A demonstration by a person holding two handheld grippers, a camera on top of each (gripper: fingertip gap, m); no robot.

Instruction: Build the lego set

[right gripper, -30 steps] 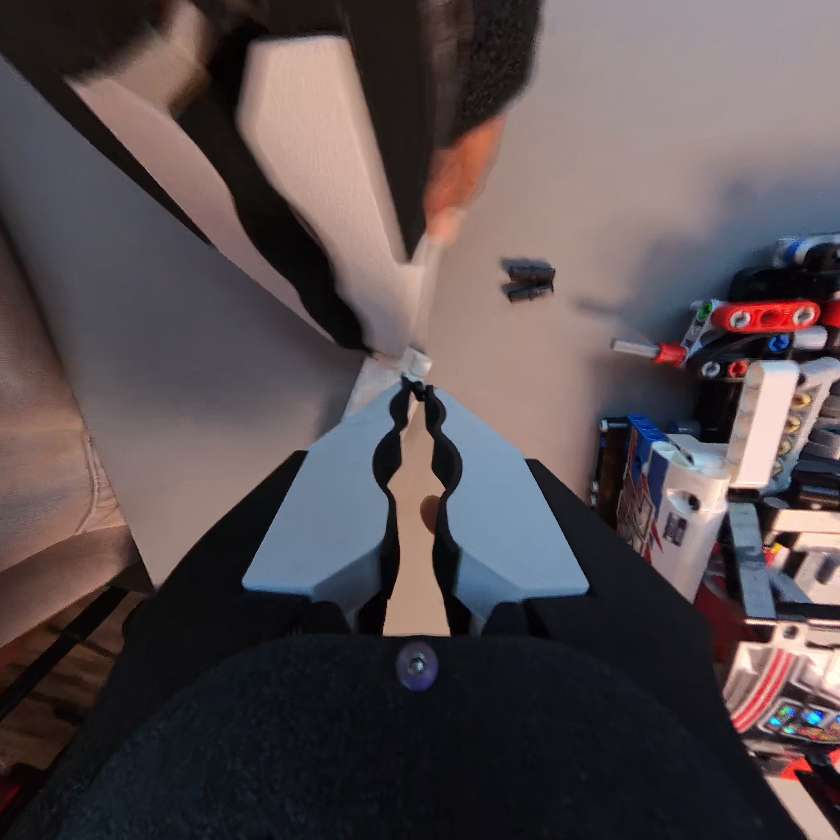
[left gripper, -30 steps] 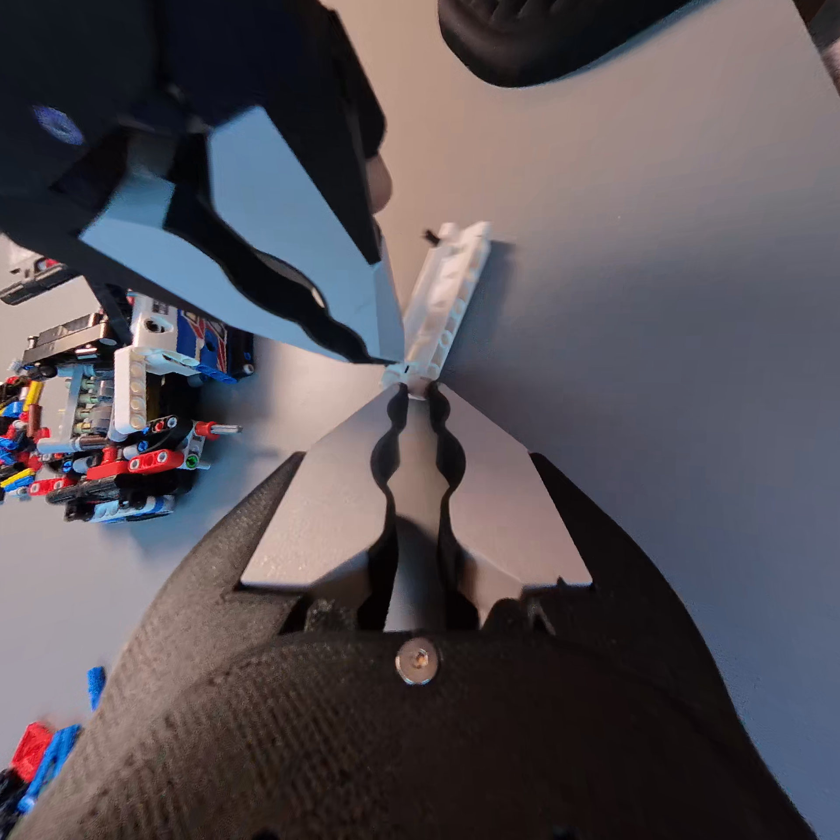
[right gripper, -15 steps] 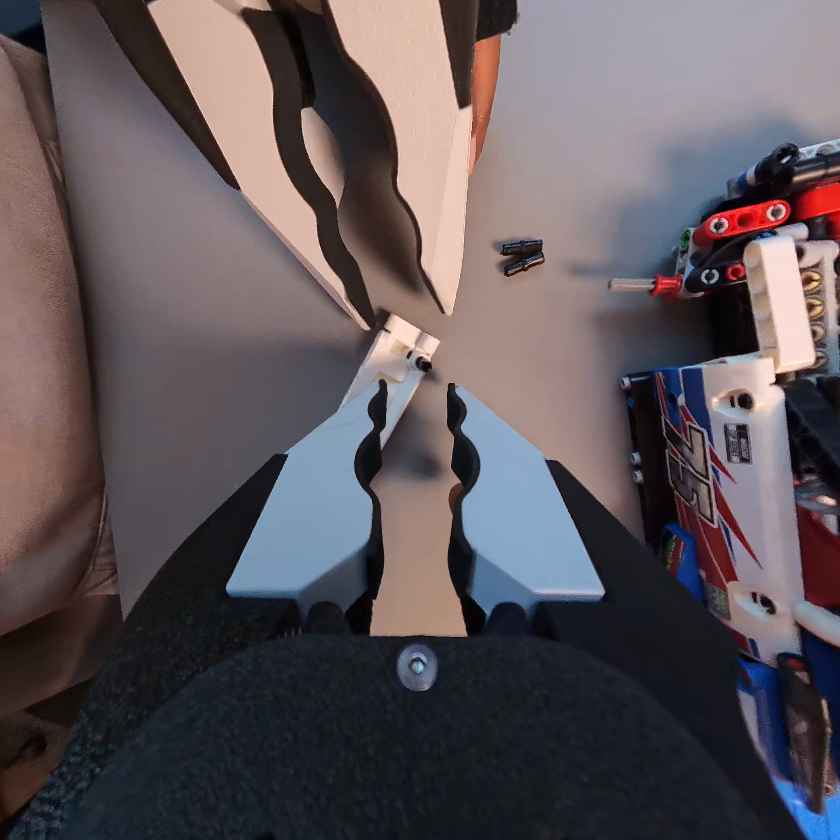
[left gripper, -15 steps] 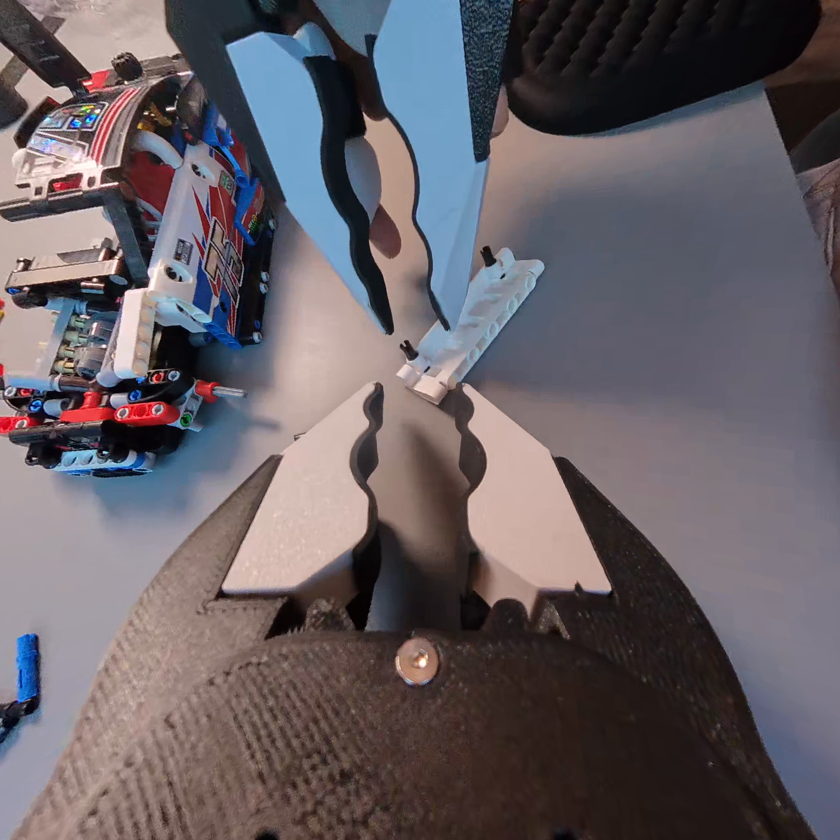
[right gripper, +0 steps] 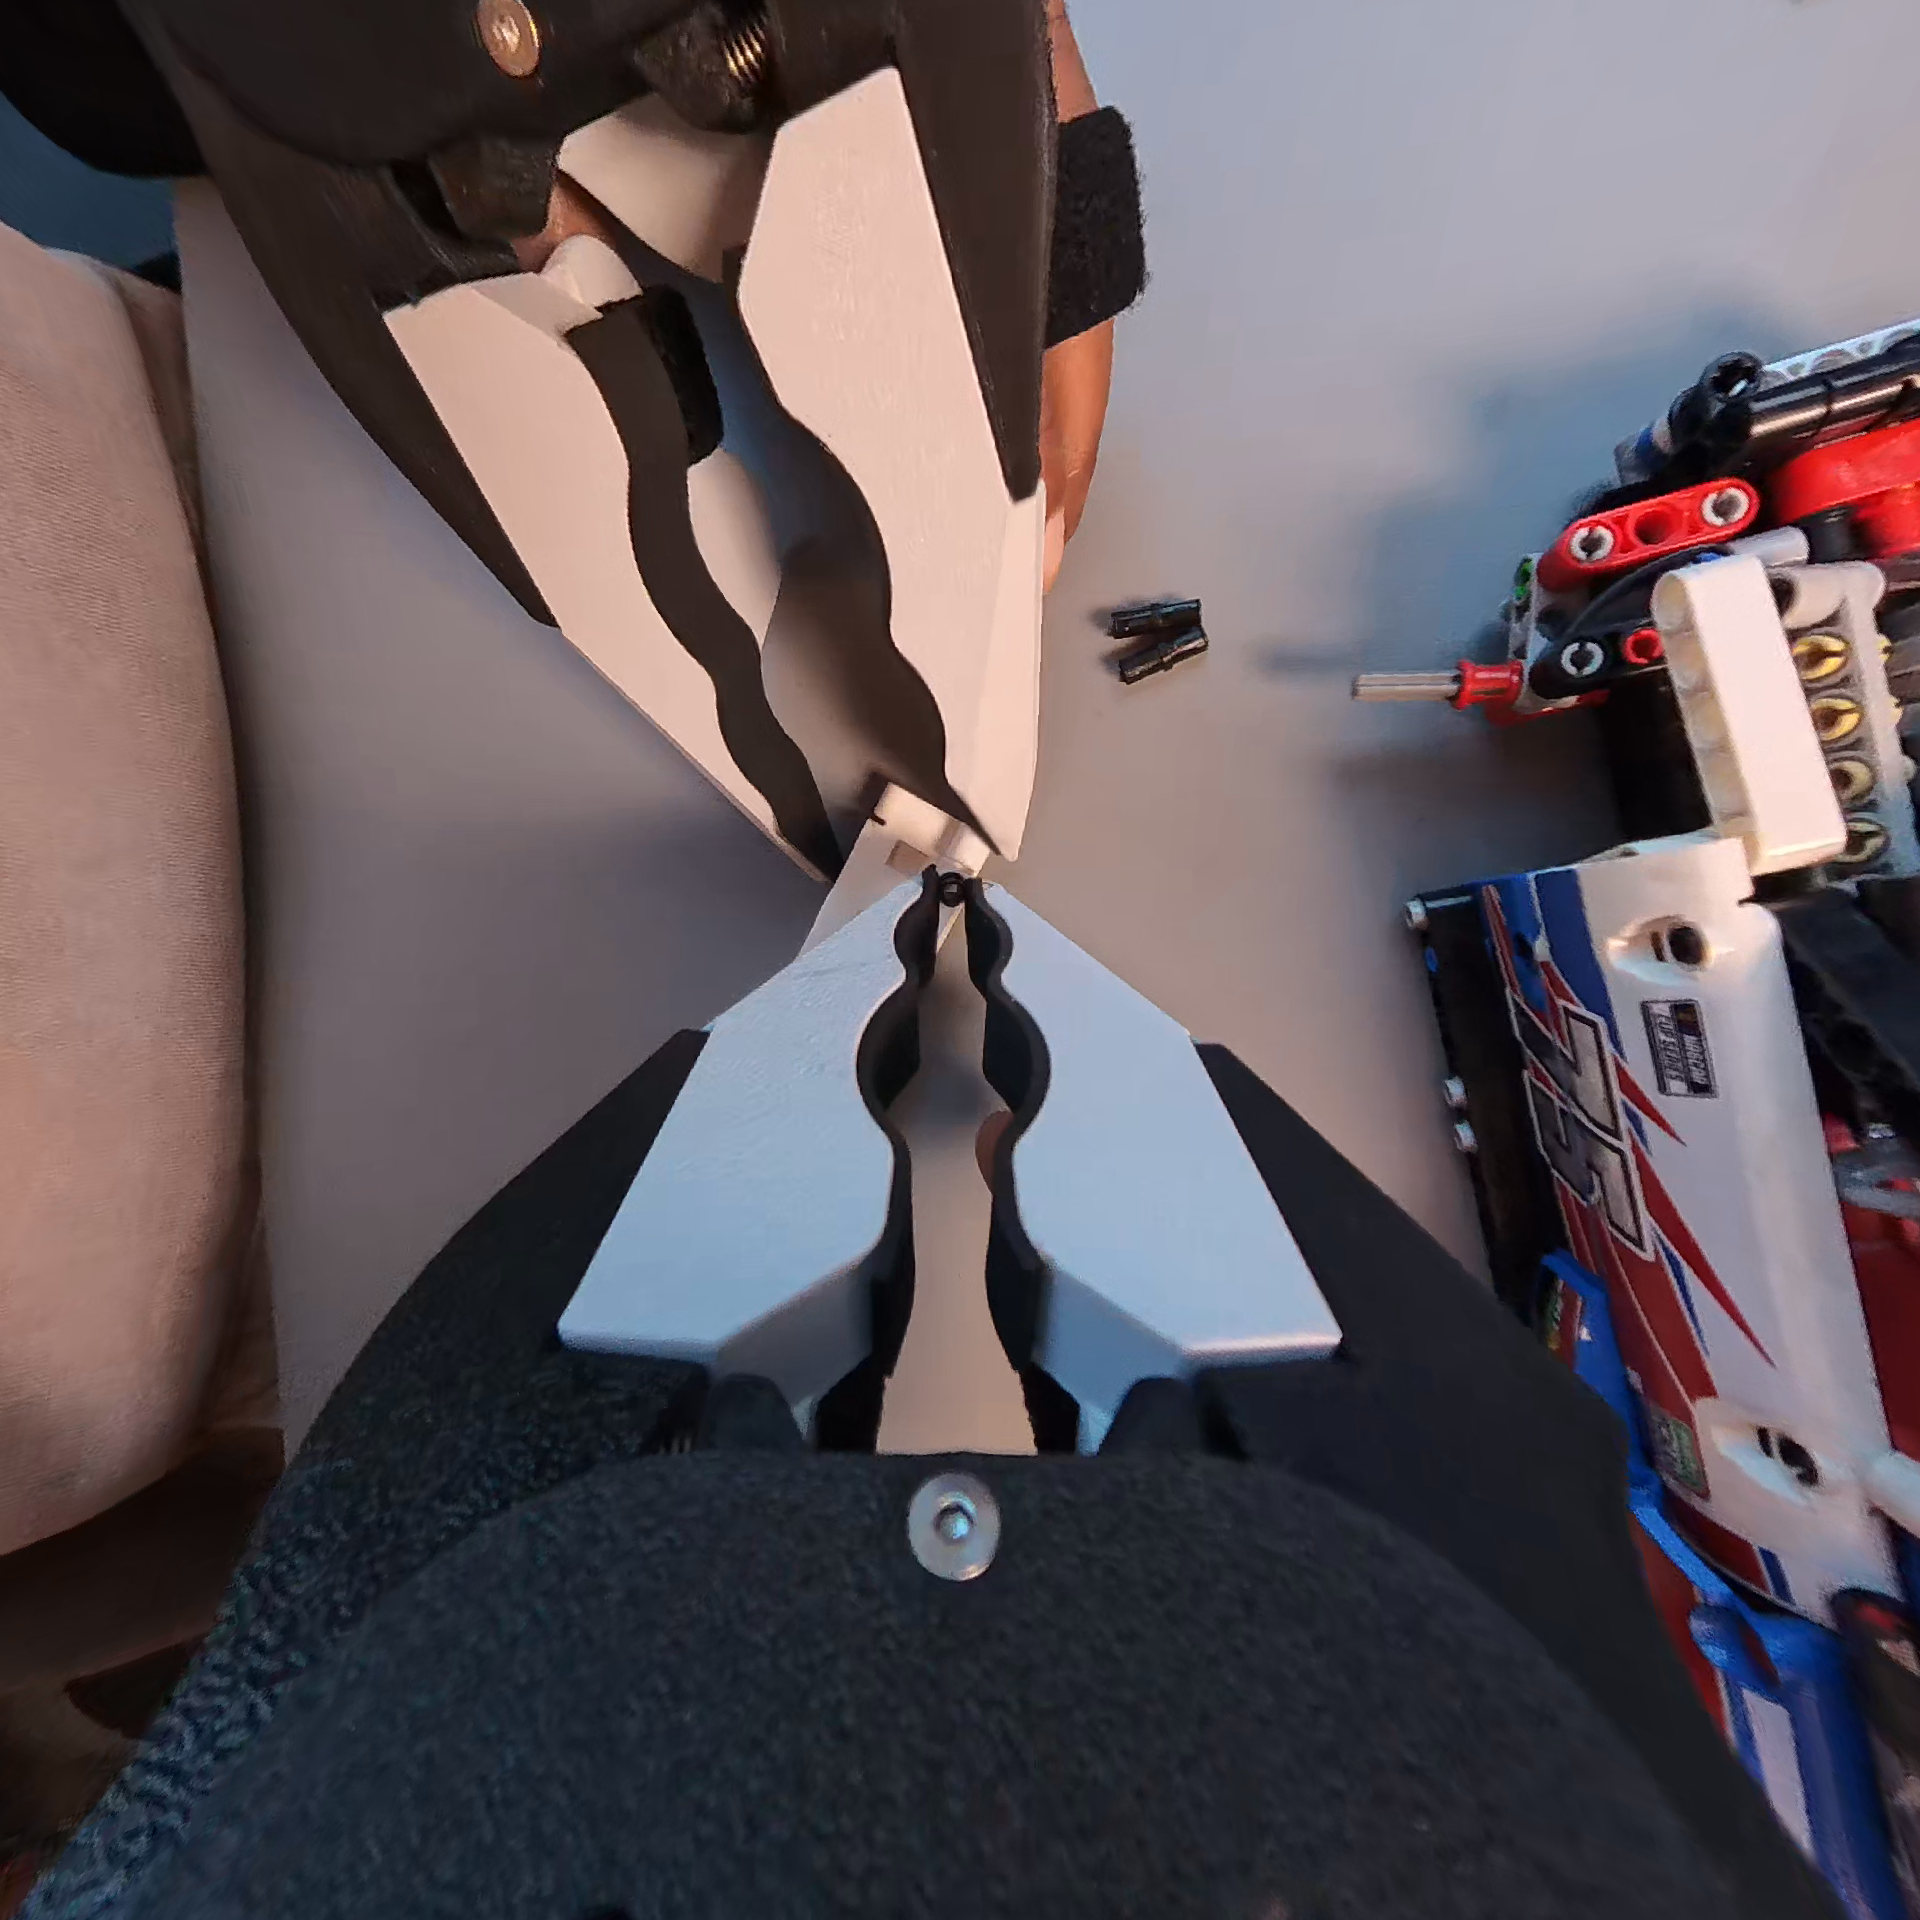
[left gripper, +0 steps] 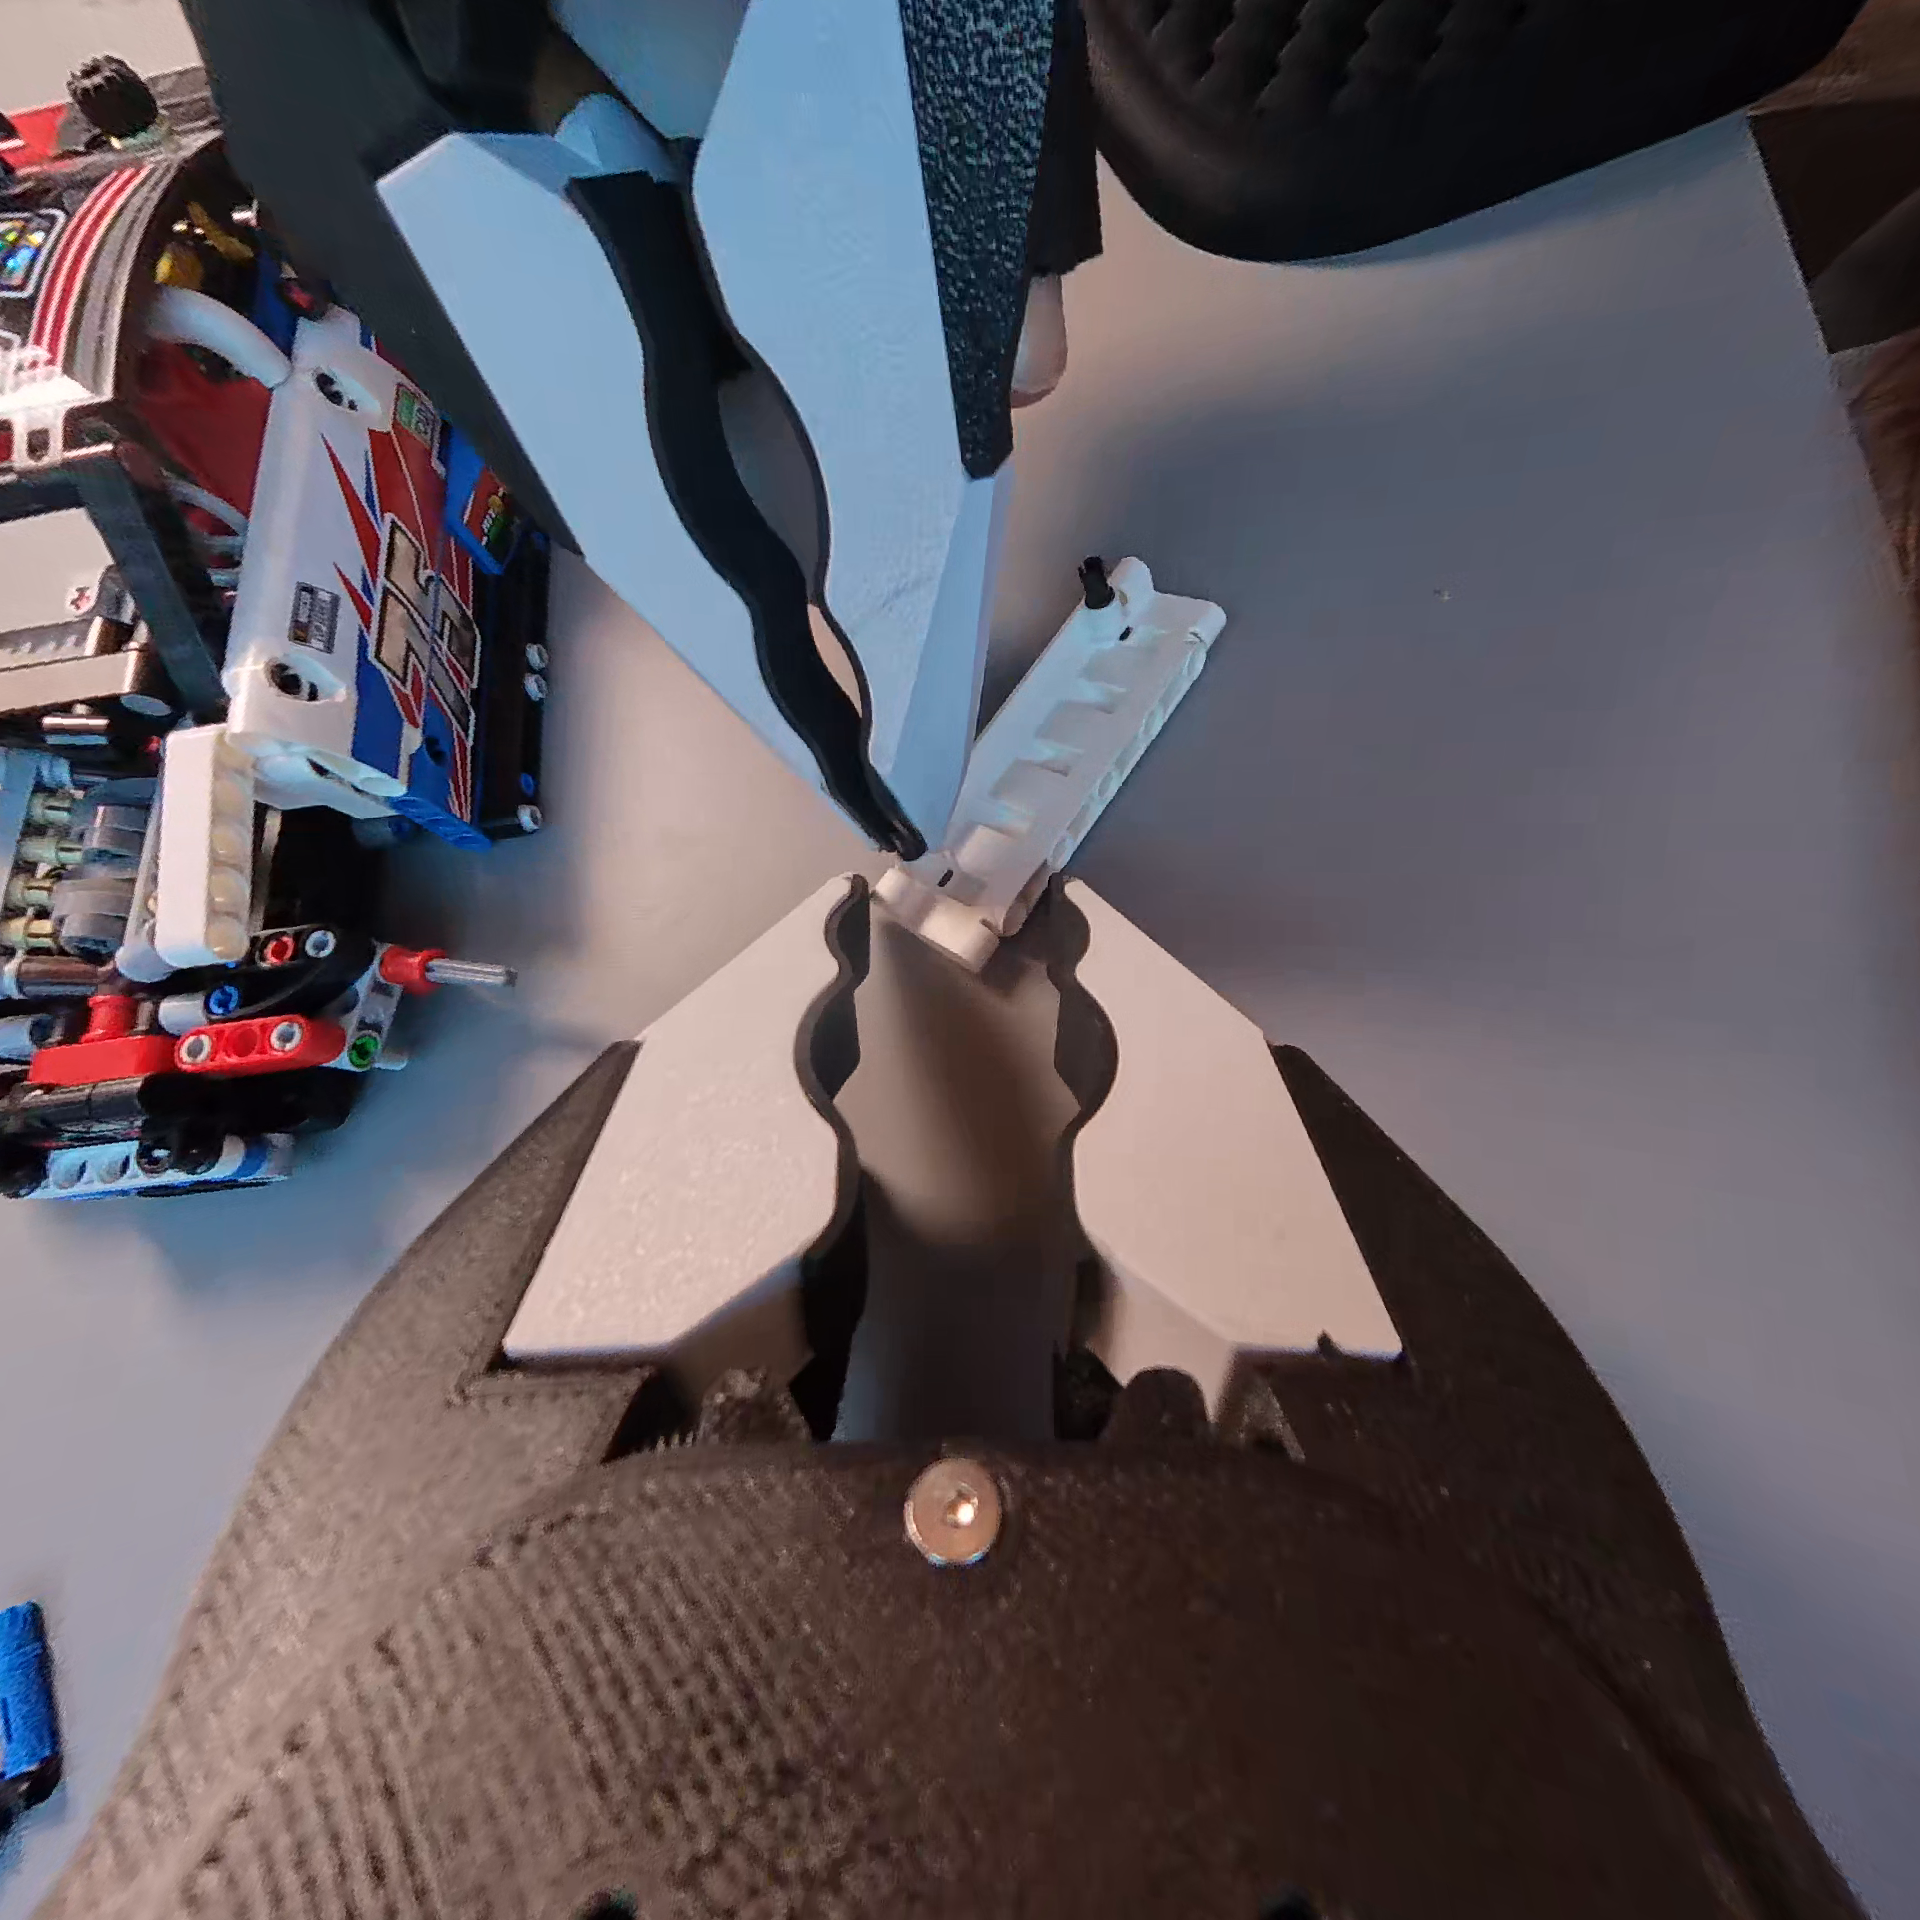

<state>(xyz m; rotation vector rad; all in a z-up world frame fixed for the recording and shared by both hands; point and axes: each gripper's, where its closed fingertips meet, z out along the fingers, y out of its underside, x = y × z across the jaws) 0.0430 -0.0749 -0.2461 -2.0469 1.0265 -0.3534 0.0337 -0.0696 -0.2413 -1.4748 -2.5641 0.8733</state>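
Note:
A long white Lego panel (left gripper: 1081, 727) lies on the grey table, with a black pin (left gripper: 1091, 582) standing at its far end. My left gripper (left gripper: 956, 894) is open, and the panel's near end sits between its fingertips with small gaps on both sides. My right gripper (right gripper: 951, 888) comes in from the opposite side and is shut on a small black pin (right gripper: 951, 888) at that same end of the panel (right gripper: 920, 826). In the left wrist view the right gripper's closed tips (left gripper: 894, 842) touch the panel's near corner. The rest of the panel is hidden in the right wrist view.
The partly built white, blue and red Lego car (left gripper: 343, 623) stands left of the panel; it also shows at the right of the right wrist view (right gripper: 1714, 1091). Two loose black pins (right gripper: 1158, 644) lie near it. A blue piece (left gripper: 21, 1704) lies at the lower left. A beige cushion (right gripper: 104, 831) lies beyond the table edge. My left and right fingertips are right by each other.
One second ago both grippers were shut at the panel's end, then both opened. Now the right gripper has shut again on the black pin; the left stays open, a little narrower.

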